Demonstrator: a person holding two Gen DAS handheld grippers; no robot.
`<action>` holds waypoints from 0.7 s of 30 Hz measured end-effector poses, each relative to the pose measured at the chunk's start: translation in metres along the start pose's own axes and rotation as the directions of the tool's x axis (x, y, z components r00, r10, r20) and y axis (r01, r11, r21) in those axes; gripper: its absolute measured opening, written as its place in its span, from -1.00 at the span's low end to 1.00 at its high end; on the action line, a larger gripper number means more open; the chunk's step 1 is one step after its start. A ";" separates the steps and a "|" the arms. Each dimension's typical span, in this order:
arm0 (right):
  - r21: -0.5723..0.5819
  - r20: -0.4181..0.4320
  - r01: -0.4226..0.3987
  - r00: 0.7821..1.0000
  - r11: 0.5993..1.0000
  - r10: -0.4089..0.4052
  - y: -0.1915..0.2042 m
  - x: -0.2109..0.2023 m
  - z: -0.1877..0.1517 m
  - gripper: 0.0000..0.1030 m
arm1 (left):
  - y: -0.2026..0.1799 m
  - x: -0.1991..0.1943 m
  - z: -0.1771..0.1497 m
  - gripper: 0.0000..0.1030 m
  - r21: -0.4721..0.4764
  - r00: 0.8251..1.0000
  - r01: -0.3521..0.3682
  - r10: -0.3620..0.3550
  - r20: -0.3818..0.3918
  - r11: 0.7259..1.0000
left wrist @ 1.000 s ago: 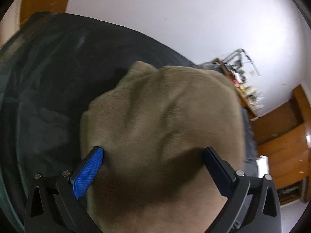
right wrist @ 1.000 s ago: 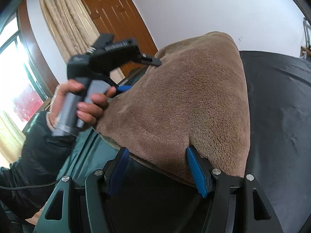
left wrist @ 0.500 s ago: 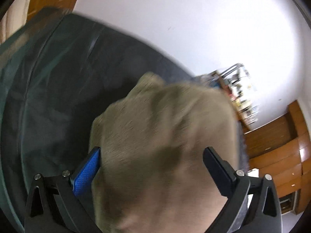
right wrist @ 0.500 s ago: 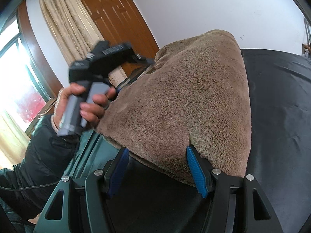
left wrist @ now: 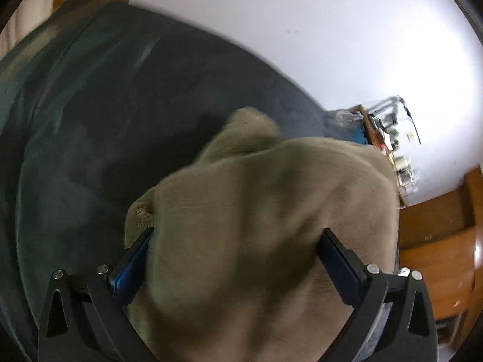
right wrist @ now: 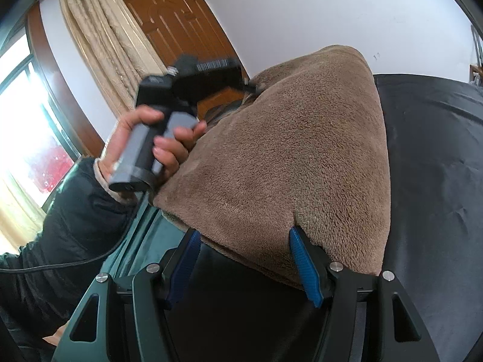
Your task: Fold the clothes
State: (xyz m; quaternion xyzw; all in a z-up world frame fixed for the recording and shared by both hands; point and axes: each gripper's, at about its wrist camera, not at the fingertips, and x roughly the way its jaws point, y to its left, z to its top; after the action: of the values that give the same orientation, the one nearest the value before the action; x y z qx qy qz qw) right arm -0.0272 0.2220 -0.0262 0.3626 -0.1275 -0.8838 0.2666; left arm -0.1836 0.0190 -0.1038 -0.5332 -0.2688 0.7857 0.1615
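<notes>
Left claw point(left wrist: 235, 235) apparently farther along brown fleece point(left wrist: 271, 226) than before

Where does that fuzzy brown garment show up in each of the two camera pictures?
Left wrist view: the brown fleece garment fills the lower centre, between the gripper's fingers.
Right wrist view: it fills the centre, its lower right edge against the right finger.
Shared landmark: the dark cover beneath.

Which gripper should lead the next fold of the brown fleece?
Left, probably. The left gripper has the fleece bunched between open fingers and is lifted. The right gripper is open low at the hem over the dark cover.
</notes>
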 end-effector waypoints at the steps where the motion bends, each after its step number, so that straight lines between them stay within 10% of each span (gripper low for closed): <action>1: 0.001 0.000 -0.001 1.000 1.000 0.001 0.000 0.000 0.000 0.23 | 0.000 -0.008 0.000 0.99 -0.001 1.000 0.020 -0.020 0.014 1.000; 11: 0.009 0.000 -0.006 1.000 1.000 0.006 -0.004 0.003 0.002 0.23 | 0.000 -0.084 -0.005 0.99 0.003 0.963 0.220 -0.218 0.159 0.975; 15: 0.008 0.000 -0.005 1.000 1.000 0.005 -0.004 0.004 0.002 0.23 | -0.035 -0.068 -0.018 0.99 0.099 0.957 0.279 -0.285 0.054 0.955; 21: 0.012 0.002 -0.013 1.000 1.000 0.013 -0.004 0.003 0.001 0.23 | -0.028 -0.011 -0.027 0.98 0.086 0.988 0.156 -0.156 -0.007 0.984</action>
State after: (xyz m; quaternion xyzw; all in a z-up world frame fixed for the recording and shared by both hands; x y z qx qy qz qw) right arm -0.0313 0.2238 -0.0283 0.3623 -0.1355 -0.8817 0.2702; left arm -0.1553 0.0425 -0.0862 -0.5031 -0.2755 0.7815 0.2453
